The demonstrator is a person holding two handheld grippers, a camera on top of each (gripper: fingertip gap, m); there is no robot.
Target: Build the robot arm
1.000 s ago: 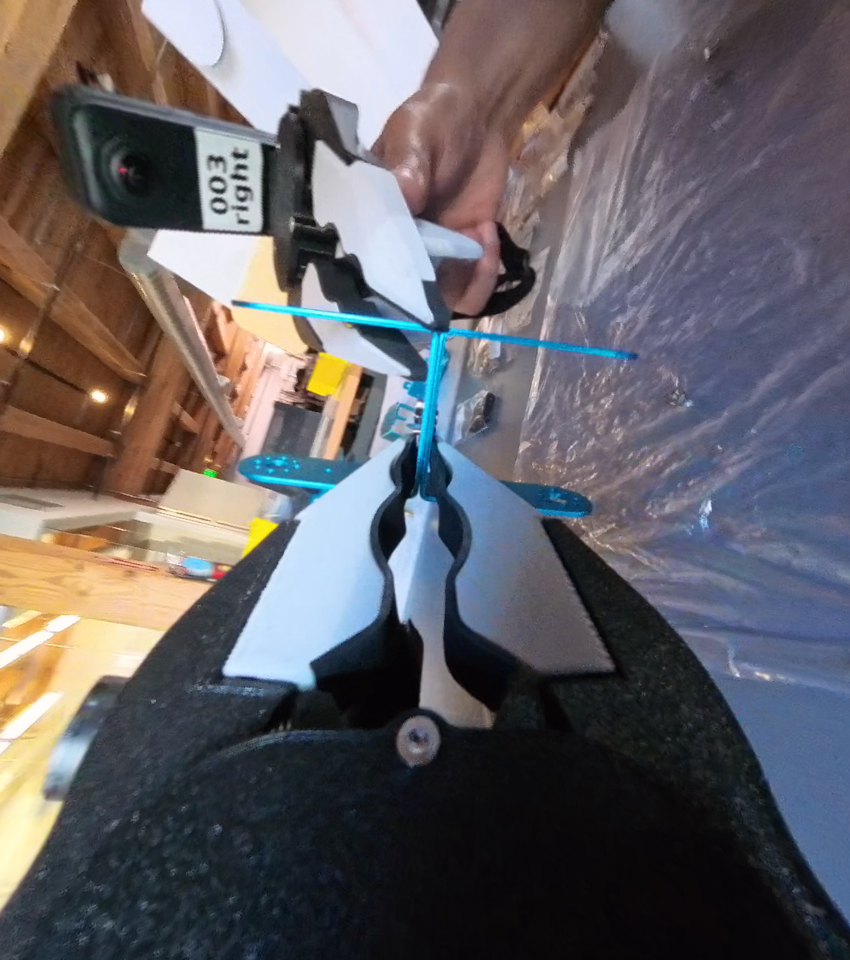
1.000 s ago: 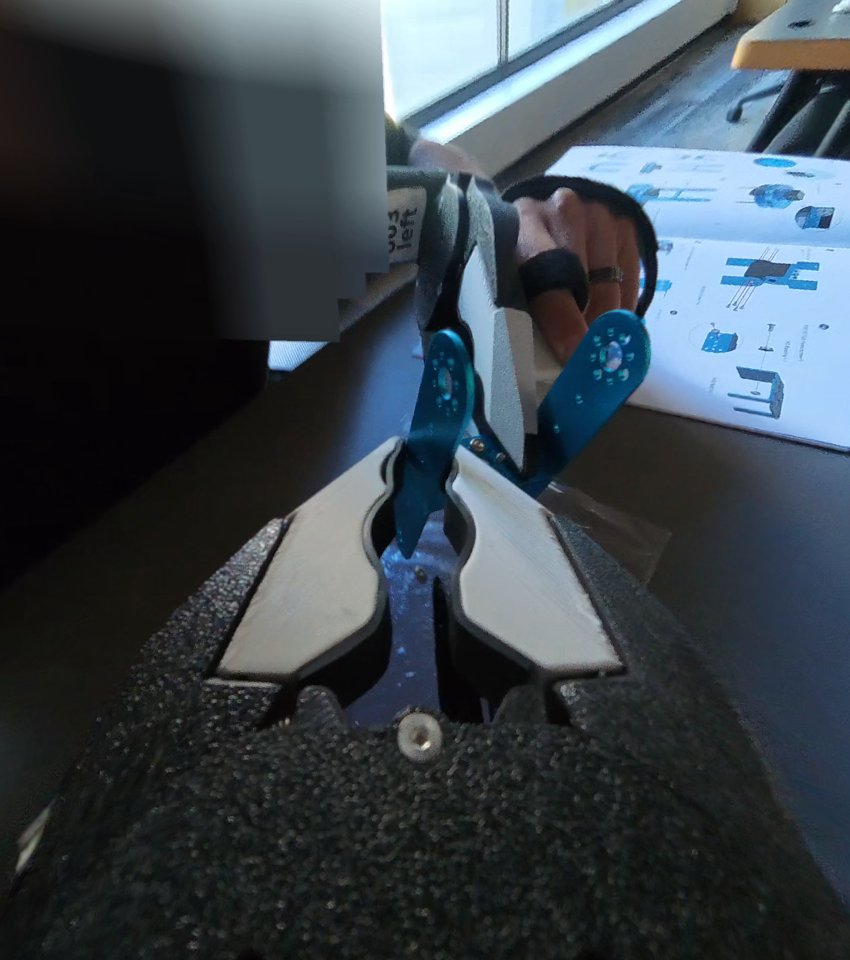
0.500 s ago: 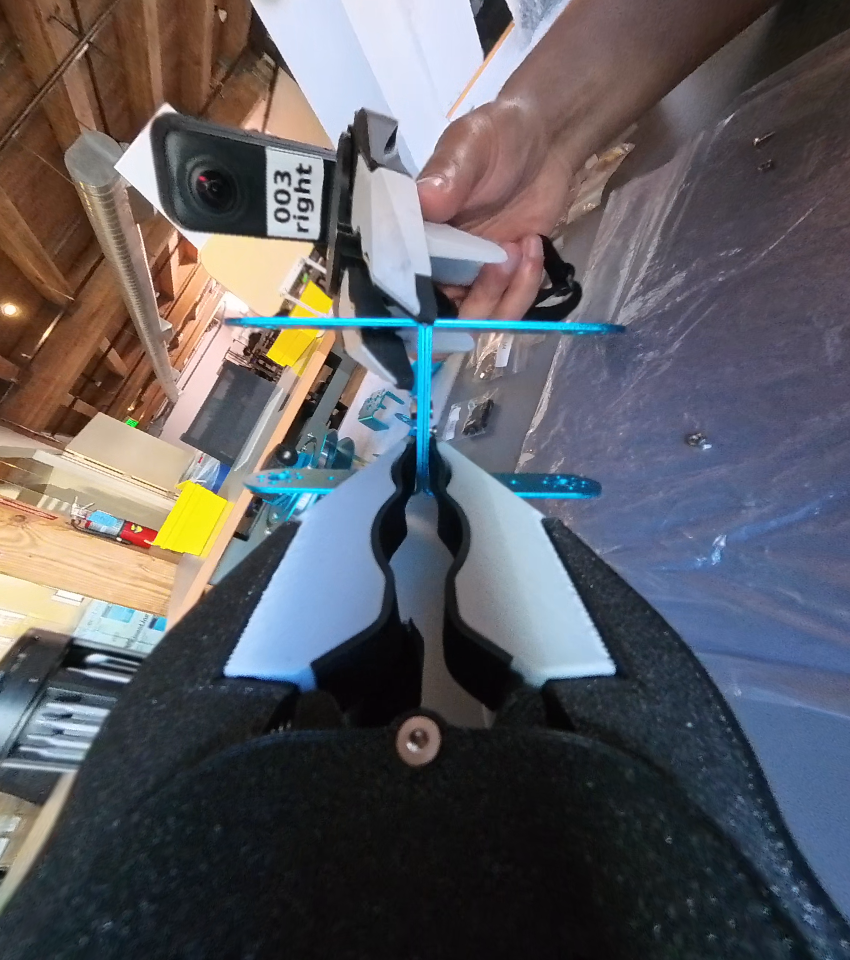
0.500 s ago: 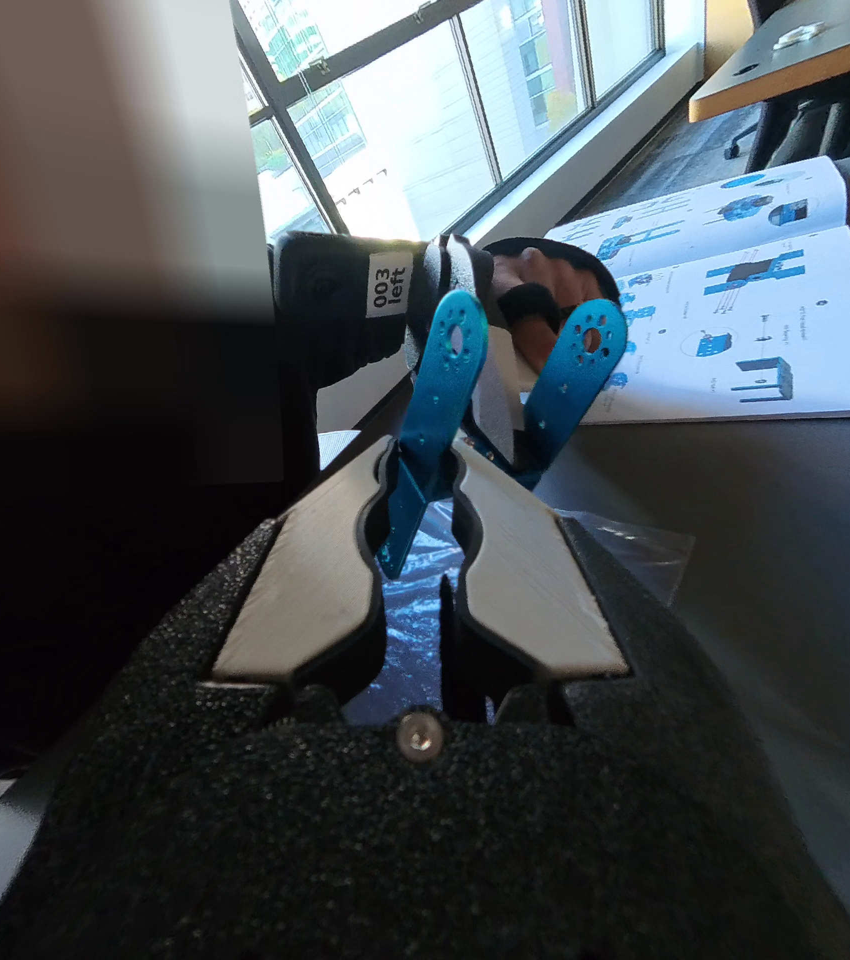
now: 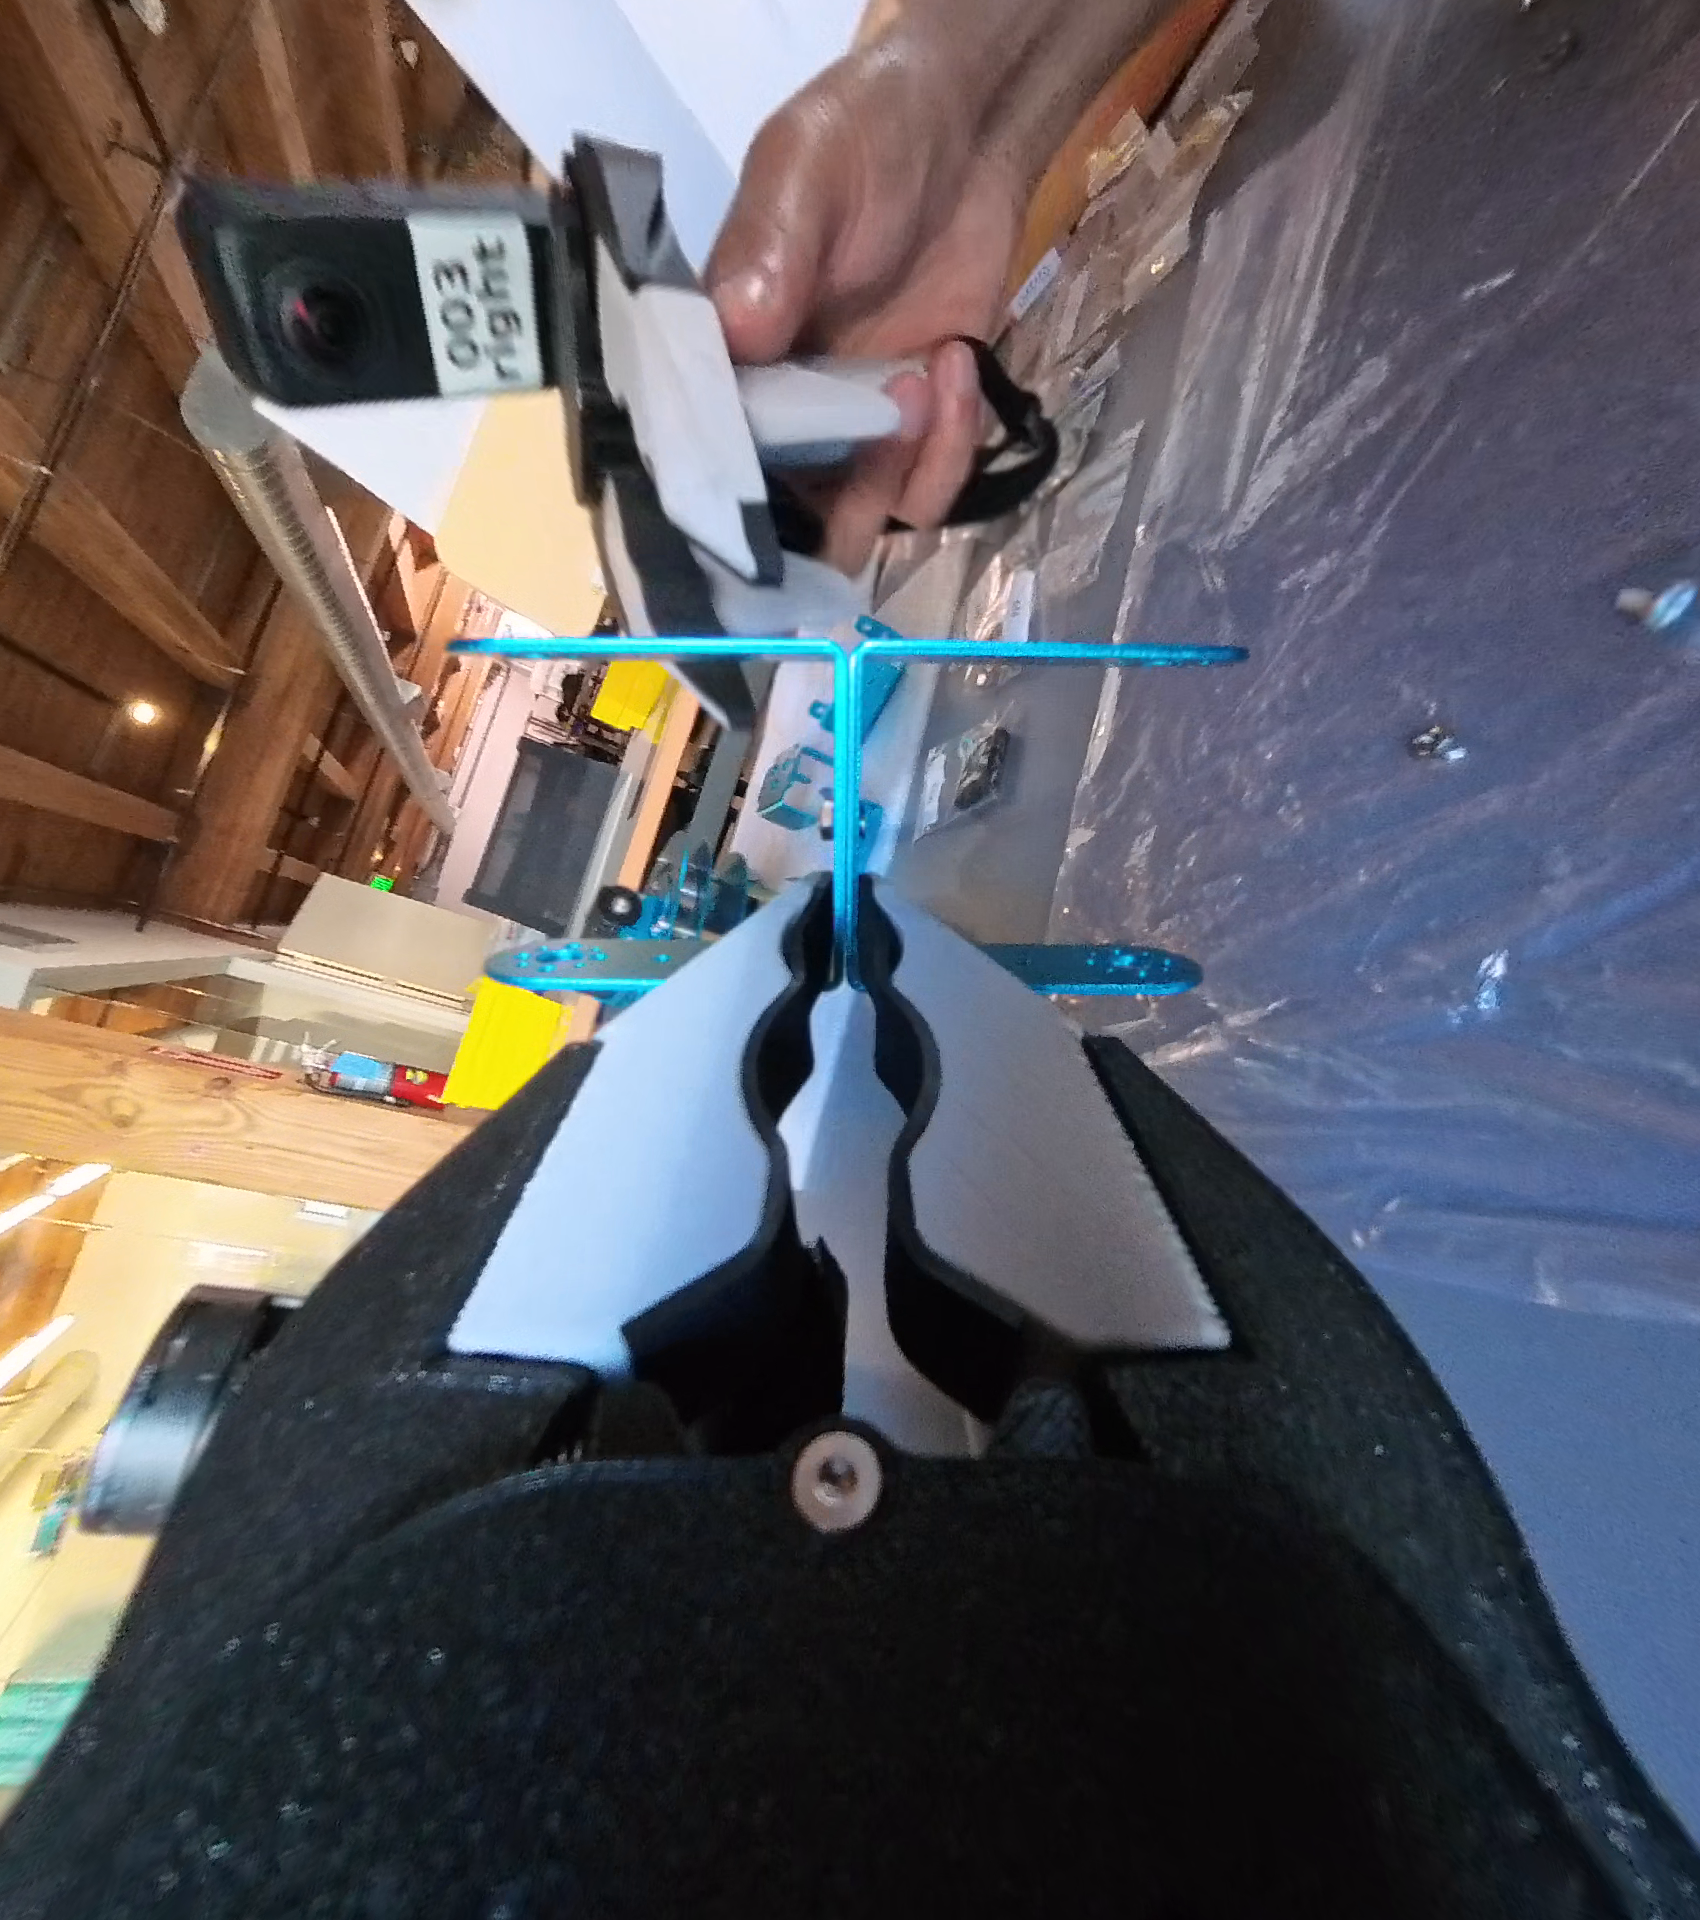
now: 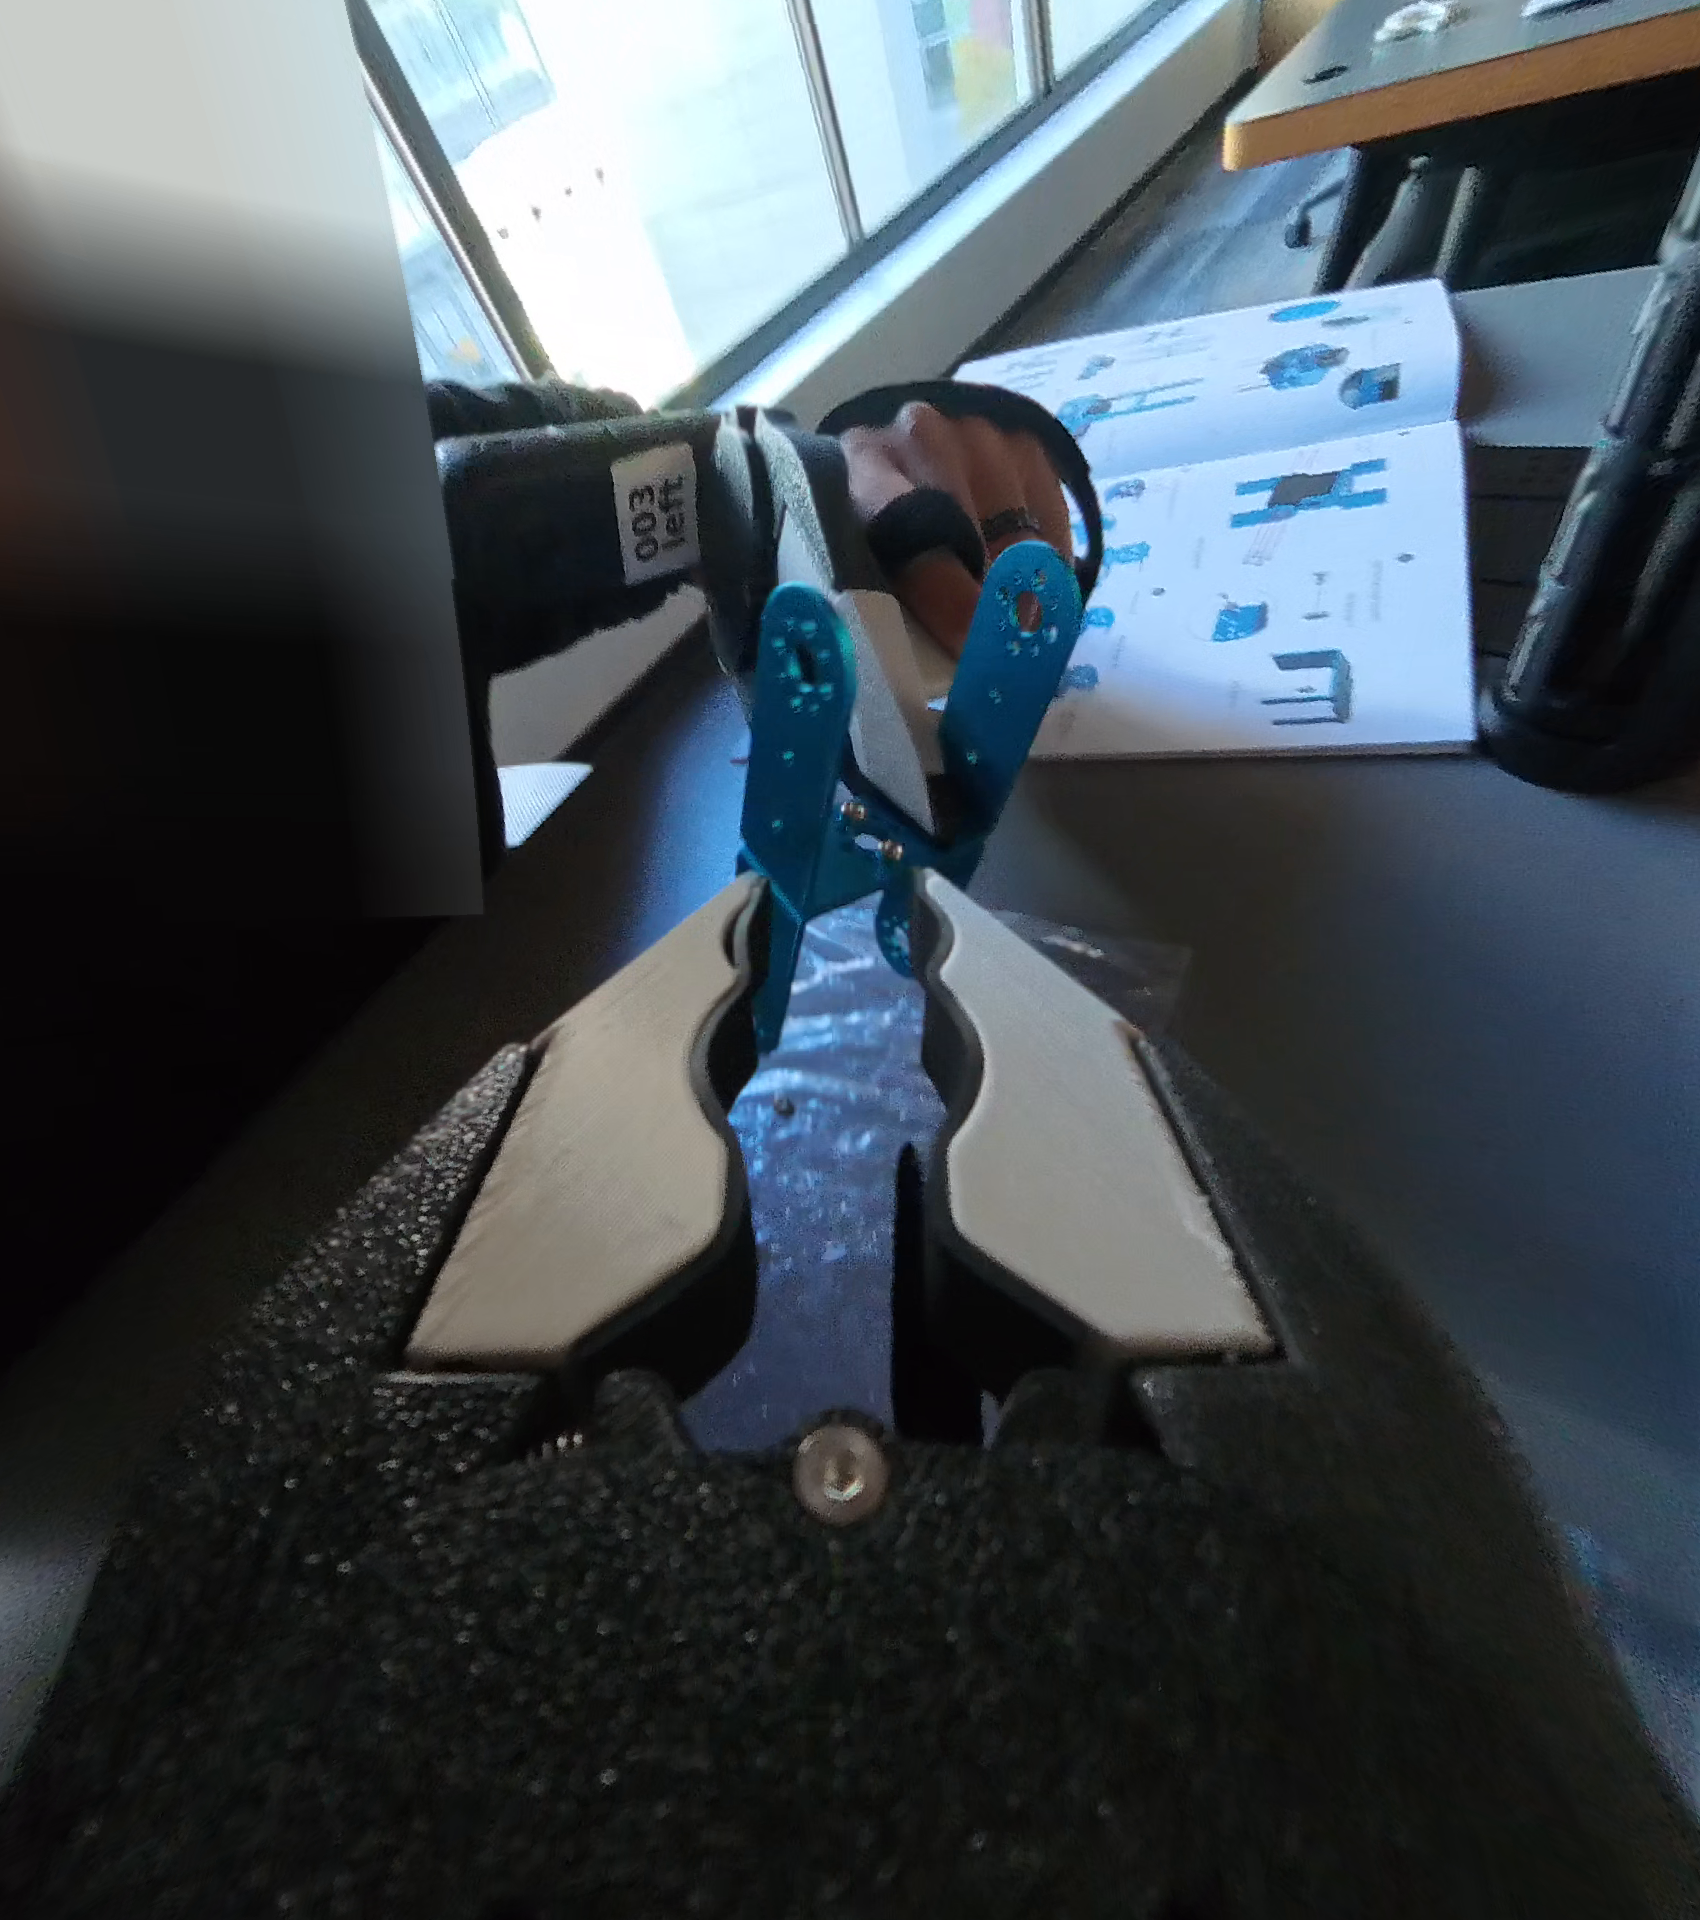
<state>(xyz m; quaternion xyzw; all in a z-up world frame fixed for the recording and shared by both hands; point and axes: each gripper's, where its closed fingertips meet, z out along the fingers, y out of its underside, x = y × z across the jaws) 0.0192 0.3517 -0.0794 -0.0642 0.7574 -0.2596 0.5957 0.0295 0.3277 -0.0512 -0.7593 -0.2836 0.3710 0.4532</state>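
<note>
A blue metal bracket assembly point(image 5: 844, 769), made of two U-shaped pieces joined back to back with small screws, is held in the air. My left gripper point(image 5: 844, 920) is shut on its thin middle plate, and the arms stick out to both sides. In the right wrist view the bracket point(image 6: 799, 727) stands upright, and one arm hangs down between my right gripper's fingers. My right gripper point(image 6: 841, 904) is open; the arm lies by its left finger point(image 6: 617, 1122). The left gripper point(image 6: 913, 800) shows behind the bracket. The right gripper point(image 5: 690, 499) shows above it, held by a hand point(image 5: 877, 208).
A clear plastic sheet point(image 5: 1448, 831) covers the dark table, with loose screws point(image 5: 1656, 605) on it. Small bags of parts point(image 5: 971, 769) lie farther off. An open instruction booklet point(image 6: 1272, 540) lies at the back right beside a black upright object point(image 6: 1677, 416). Windows are behind. Spacing between my two grippers at the tips: around 5 cm. The black upright object point(image 6: 1677, 416) is about equally far from each gripper, around 20 cm.
My right gripper's jaws have opened off the blue bracket arm they were pinching. My left gripper keeps its hold, and the bracket has tilted a little.
</note>
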